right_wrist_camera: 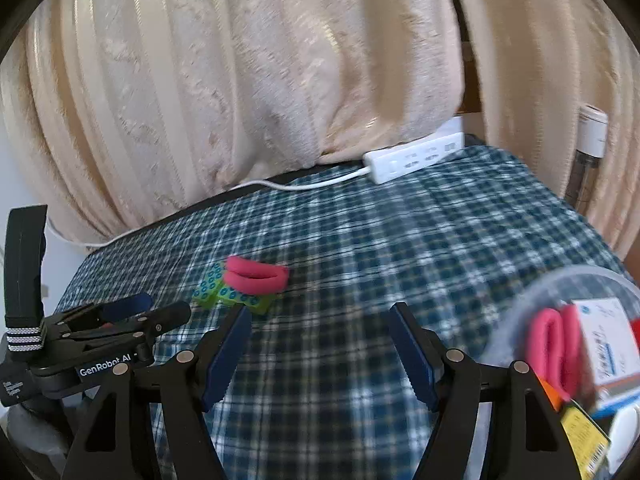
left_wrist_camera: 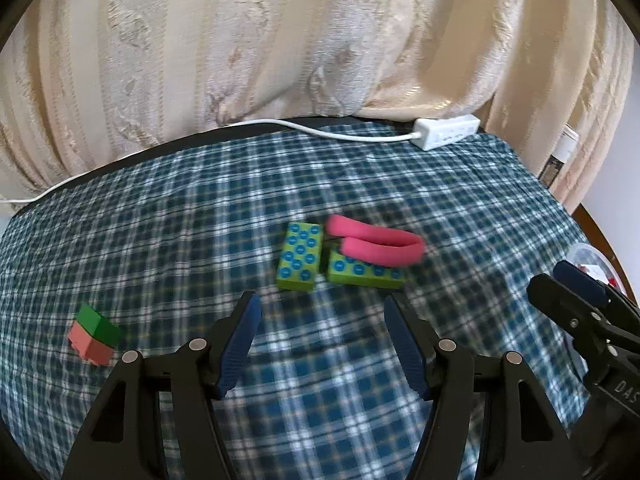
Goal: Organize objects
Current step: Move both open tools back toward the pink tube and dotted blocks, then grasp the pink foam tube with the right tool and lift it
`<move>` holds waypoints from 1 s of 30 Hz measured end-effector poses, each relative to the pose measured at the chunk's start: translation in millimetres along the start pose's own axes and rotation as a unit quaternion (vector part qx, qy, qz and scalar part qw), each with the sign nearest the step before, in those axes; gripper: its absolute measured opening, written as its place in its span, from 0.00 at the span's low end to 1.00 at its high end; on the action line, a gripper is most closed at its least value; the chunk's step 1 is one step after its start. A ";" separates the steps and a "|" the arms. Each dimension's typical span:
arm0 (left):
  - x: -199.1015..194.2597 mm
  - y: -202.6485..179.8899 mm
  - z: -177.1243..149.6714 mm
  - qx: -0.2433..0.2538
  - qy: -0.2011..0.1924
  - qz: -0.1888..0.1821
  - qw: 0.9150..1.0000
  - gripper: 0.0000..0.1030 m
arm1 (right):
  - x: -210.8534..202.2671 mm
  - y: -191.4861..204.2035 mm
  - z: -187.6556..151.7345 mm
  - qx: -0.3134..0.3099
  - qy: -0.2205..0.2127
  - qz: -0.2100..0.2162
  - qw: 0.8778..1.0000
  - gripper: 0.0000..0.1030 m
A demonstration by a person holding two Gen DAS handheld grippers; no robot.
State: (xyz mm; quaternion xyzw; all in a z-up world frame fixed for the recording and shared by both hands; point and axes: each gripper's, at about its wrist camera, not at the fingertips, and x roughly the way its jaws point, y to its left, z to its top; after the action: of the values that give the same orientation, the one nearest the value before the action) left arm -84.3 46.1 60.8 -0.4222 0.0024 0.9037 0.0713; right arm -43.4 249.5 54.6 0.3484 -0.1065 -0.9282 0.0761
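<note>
Pink band (left_wrist_camera: 376, 246) draped over two dotted green blocks (left_wrist_camera: 300, 256) at mid-desk, ahead of both tools.

From the left: a small green-and-red block (left_wrist_camera: 94, 334) near the desk's (left_wrist_camera: 160, 208) left edge; the left tool (left_wrist_camera: 320, 344), jaws wide and empty, closest to the band, whose long axis runs left to right; the right tool (right_wrist_camera: 320, 354), likewise open and empty, beside a clear tub (right_wrist_camera: 520, 308) at the right edge.

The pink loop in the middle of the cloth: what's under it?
The pink loop lies partly on the right-hand of two green dotted blocks, covering that block's far edge. The other block sits beside it, uncovered. What the loop's far side rests on can't be seen.
</note>
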 end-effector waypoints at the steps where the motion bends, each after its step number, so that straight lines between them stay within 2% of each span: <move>1: 0.8 2.9 -0.1 -0.002 0.000 0.002 1.000 0.64 | 4.0 2.0 1.3 -0.003 0.003 0.002 1.000 0.72; 18: 20.0 36.3 -3.2 -0.031 0.020 0.024 0.999 0.64 | 74.2 50.2 23.1 -0.090 0.051 0.026 0.994 0.73; 24: 23.8 43.6 -3.1 -0.041 0.025 0.028 0.998 0.64 | 93.9 59.8 35.0 -0.116 0.060 0.030 0.991 0.75; 30: 28.1 45.2 -3.8 -0.043 0.031 0.030 0.998 0.64 | 111.0 61.1 37.2 -0.123 0.080 0.055 0.988 0.75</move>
State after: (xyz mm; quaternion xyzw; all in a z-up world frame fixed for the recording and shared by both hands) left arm -105.2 4.6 34.4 -0.4525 -0.0214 0.8912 0.0258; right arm -146.8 172.0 27.3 0.4033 -0.0044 -0.8976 0.1778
